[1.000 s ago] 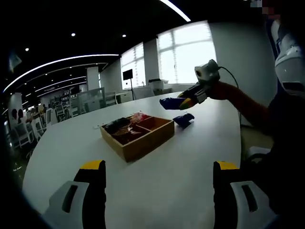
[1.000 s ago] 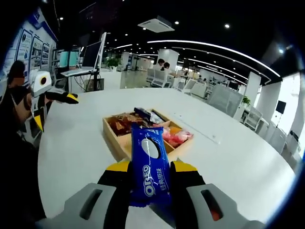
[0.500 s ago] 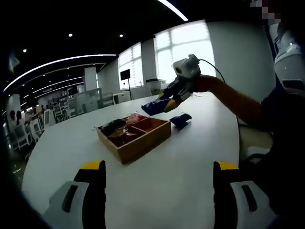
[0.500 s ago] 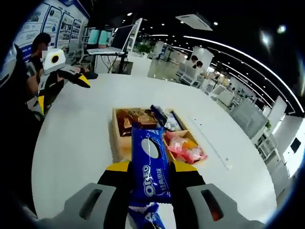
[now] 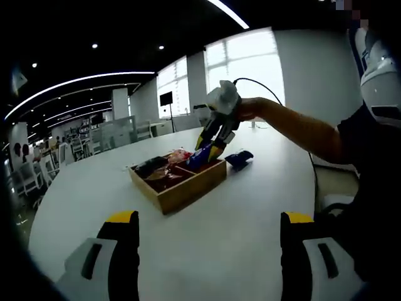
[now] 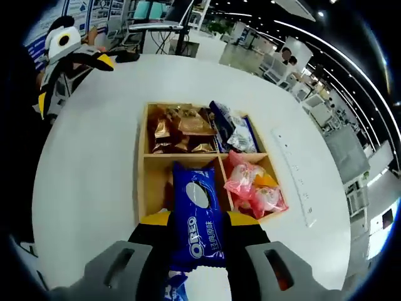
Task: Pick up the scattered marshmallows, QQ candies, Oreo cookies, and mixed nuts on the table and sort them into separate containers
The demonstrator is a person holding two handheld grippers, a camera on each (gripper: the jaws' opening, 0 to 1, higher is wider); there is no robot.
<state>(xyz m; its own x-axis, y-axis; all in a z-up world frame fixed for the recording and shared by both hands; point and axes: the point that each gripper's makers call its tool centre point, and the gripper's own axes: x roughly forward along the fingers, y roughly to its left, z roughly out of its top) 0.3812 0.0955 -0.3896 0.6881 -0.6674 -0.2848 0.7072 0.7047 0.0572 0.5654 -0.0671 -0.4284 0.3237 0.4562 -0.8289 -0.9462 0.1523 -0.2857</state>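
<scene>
A wooden four-part box (image 6: 143, 188) lies below my right gripper (image 6: 197, 218), which is shut on a blue Oreo pack (image 6: 195, 194). The pack hangs over the box's near left compartment. Brown packets (image 6: 178, 128) fill the far left part, blue and clear packets (image 6: 232, 128) the far right, pink packets (image 6: 254, 188) the near right. In the left gripper view the right gripper (image 5: 213, 135) tilts down over the box (image 5: 182, 191). A second Oreo pack (image 5: 240, 158) lies on the table beside it. My left gripper (image 5: 210, 217) is open, well short of the box.
The round white table (image 5: 238, 238) has bare surface between the left gripper and the box. A white strip (image 6: 294, 179) lies on the table past the box. The left gripper (image 6: 69, 56) shows at the table's edge. The person's arm (image 5: 301, 128) reaches over the table.
The right gripper has carried the Oreo pack from beside the box to above it and tipped downward. The left gripper has stayed put.
</scene>
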